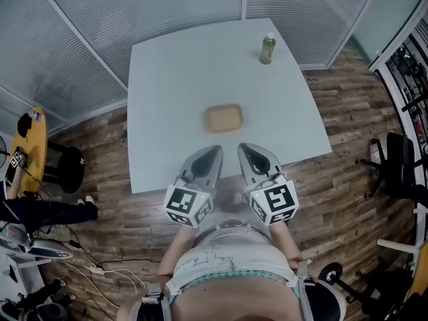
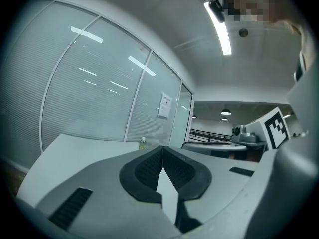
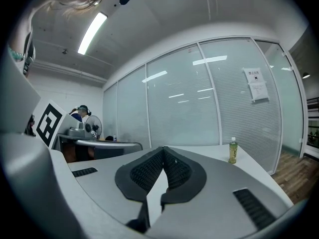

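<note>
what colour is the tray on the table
The tray is light tan, seen best in the head view.

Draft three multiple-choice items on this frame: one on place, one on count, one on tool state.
1. The green bottle stands on the table at:
A near left corner
B far right corner
C centre

2. Things on the table:
A one
B two
C four

3. The left tool and right tool are:
A both shut, empty
B both wide open
C both shut on the bottle

Key:
1 B, the head view shows it far right.
2 B, only the bottle and the tan tray are there.
3 A, each tool's jaws meet with nothing between.
</note>
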A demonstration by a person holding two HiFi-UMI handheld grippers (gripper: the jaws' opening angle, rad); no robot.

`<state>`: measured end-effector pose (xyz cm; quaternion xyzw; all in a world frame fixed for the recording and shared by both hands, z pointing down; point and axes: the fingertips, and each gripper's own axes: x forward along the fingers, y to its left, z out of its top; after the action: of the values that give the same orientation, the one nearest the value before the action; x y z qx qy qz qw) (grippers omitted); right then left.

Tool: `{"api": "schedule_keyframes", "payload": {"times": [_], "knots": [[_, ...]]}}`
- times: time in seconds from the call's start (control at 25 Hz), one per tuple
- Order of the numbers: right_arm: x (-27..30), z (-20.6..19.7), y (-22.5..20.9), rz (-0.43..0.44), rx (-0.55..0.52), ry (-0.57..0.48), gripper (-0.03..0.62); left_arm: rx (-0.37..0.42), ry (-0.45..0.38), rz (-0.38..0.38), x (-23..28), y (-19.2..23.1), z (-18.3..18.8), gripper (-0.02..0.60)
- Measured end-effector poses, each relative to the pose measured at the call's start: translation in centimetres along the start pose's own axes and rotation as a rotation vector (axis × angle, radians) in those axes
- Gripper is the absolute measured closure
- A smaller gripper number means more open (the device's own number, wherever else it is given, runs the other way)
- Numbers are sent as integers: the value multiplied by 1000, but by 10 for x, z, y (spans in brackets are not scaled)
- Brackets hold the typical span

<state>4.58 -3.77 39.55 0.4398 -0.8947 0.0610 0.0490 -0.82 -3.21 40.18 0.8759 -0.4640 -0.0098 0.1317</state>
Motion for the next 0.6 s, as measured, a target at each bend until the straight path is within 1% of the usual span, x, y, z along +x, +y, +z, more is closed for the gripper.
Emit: {"api": "schedule_keyframes", "payload": {"times": [0.28,0.44,0.52,0.6], "knots": [[12,-4,-6,49,2,21,594,-6,16,52,11,8,-3,578],[22,-2,-10,58,-3,31,594,-10,21,106,12,20,-3,578],[24,0,-13,52,8,23,594,4,27,119,14,24,-1,578],[28,1,-17,45,22,14,594,44,38,136,19,28,1,578]]}}
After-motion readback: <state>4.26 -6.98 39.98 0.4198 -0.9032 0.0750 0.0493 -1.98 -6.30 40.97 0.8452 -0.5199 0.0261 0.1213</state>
